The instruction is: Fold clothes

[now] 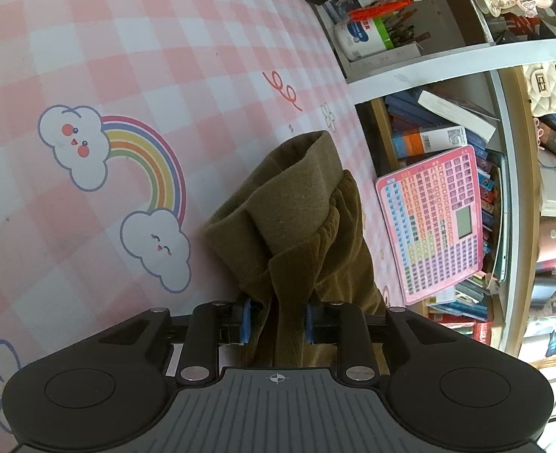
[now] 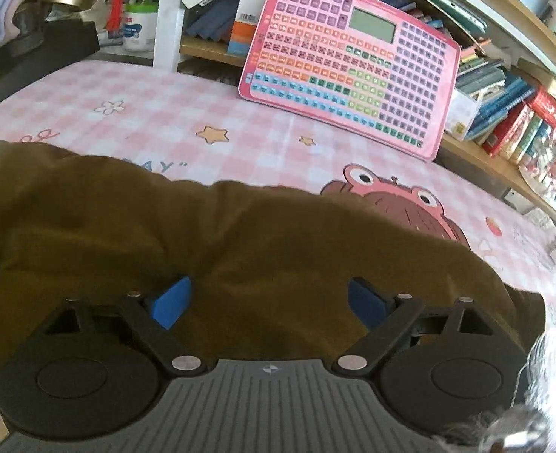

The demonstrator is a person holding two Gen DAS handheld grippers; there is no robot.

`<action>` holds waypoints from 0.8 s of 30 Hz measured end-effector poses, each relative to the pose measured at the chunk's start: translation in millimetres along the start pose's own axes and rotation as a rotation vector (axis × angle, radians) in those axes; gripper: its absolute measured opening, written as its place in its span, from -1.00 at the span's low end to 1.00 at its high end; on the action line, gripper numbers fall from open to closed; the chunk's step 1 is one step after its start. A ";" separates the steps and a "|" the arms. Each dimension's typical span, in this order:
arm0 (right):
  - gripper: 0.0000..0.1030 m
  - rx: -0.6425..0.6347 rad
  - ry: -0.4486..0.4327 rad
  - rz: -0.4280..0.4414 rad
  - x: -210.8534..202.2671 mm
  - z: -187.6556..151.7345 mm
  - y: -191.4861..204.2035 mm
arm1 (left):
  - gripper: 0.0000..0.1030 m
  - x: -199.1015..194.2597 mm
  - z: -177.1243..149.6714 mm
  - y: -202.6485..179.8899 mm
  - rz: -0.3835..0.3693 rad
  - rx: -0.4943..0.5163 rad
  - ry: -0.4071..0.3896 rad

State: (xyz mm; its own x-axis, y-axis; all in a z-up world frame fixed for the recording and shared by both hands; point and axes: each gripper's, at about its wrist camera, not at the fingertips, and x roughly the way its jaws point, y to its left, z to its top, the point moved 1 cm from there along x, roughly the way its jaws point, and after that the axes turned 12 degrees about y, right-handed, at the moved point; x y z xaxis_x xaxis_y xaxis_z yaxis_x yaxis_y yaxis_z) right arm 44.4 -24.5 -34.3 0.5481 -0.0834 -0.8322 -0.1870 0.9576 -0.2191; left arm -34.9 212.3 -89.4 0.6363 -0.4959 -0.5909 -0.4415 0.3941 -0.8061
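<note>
An olive-brown garment (image 1: 296, 219) lies on a pink checked table cover (image 1: 127, 56). In the left wrist view my left gripper (image 1: 278, 321) is shut on a bunched fold of the garment, which rises between the blue pads (image 1: 245, 319) and drapes forward onto the table. In the right wrist view the same garment (image 2: 202, 234) spreads wide across the cover (image 2: 240, 120). My right gripper (image 2: 268, 302) is open just above the cloth, blue pads (image 2: 172, 302) wide apart, nothing between them.
A pink keyboard-like toy board (image 2: 349, 64) leans against a bookshelf (image 2: 504, 120) at the table's far edge. A white jar (image 2: 138, 26) with pens and a black stand (image 2: 43, 49) sit at the back left. The shelf also shows in the left wrist view (image 1: 447, 139).
</note>
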 end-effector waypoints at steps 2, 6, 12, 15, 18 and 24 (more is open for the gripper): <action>0.74 -0.026 -0.001 -0.002 -10.8 -12.2 2.5 | -0.55 -0.3 0.1 -0.5 0.002 0.001 0.000; 0.74 -0.084 0.003 0.028 -33.1 -53.8 12.8 | -0.59 -0.7 0.8 0.4 -0.002 -0.005 0.005; 0.74 -0.105 -0.018 0.026 -34.7 -59.6 17.0 | -0.73 -5.4 -7.8 -27.1 0.033 0.137 -0.028; 0.75 -0.081 -0.003 0.056 -32.0 -57.0 11.9 | -0.76 -9.1 -20.5 -56.0 0.058 0.300 -0.052; 0.75 -0.087 -0.004 0.080 -31.7 -56.9 8.7 | -0.78 -9.4 -40.4 -87.4 0.102 0.489 -0.078; 0.75 -0.082 -0.033 0.129 -44.4 -61.4 -38.3 | -0.79 -5.7 -80.6 -136.0 0.234 0.824 -0.157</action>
State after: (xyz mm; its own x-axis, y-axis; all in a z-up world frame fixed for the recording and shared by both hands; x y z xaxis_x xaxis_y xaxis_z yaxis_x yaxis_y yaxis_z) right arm -22.8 -74.4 -20.3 0.5410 0.0495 -0.8396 -0.3232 0.9338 -0.1532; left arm -29.5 99.2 21.0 0.6929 -0.2434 -0.6787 -0.0121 0.9372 -0.3485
